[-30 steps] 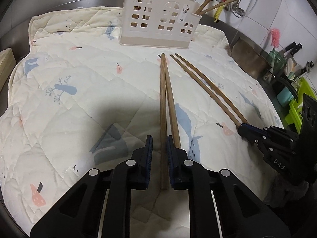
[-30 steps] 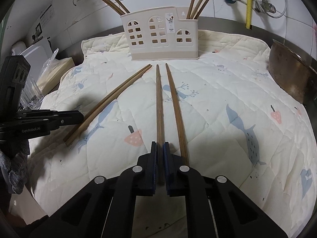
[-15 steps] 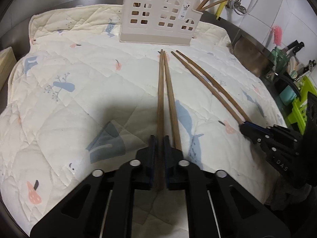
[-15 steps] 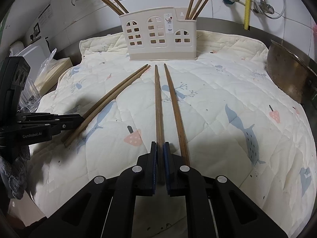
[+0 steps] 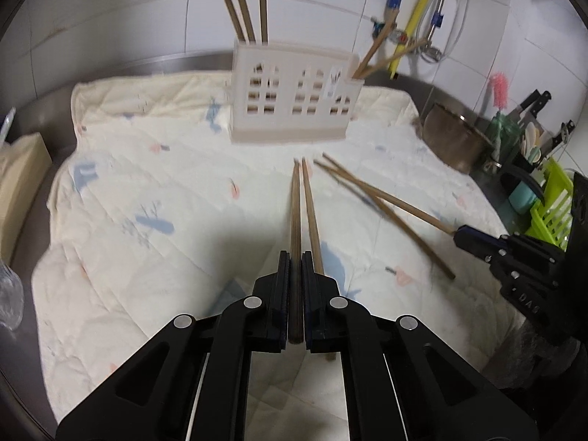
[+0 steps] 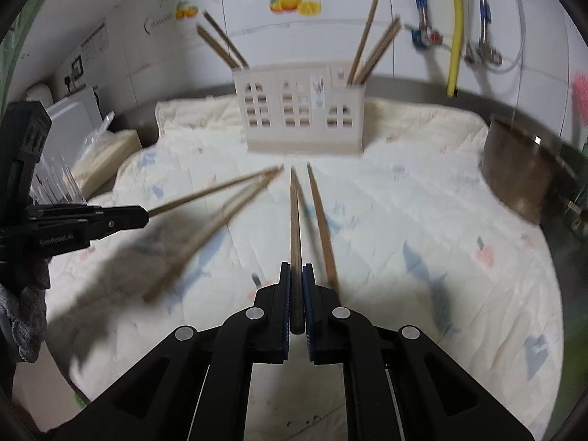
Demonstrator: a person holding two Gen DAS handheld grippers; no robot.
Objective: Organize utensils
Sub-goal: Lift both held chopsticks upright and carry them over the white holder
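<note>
- While each gripper is clamped on a single chopstick, the main risk is slip: the left gripper (image 5: 295,290) holds the left-held chopstick (image 5: 295,213) at its thick end only, so the long free length could pivot between the pads and droop.
- The right gripper (image 6: 297,294) is likewise clenched on the right-held chopstick (image 6: 295,217), tip pointing toward the utensil holder (image 6: 305,110); same grip, same risk of rotation.
- Each gripped stick's partner lies just beside it on the quilted mat (image 5: 154,169): the left loose chopstick (image 5: 312,213) and the right loose chopstick (image 6: 321,220). Judged hazard: a gripped stick dragging its neighbour and rolling it across the mat.
- The holder is light-looking plastic, with standing chopsticks (image 6: 367,47) leaning outward from its end compartments. A long stick entering at a shallow angle could strike the rim or those sticks and tip or shove the holder.
- The two held sticks converge near the holder's front; collision between them is possible if both advance together.
- Hard to make out: both views are motion-blurred, so whether the held sticks' tips touch the mat cannot be told.
- Hidden: compartment interiors and free slots are not visible; the butt ends sit between the pads in shadow.
</note>
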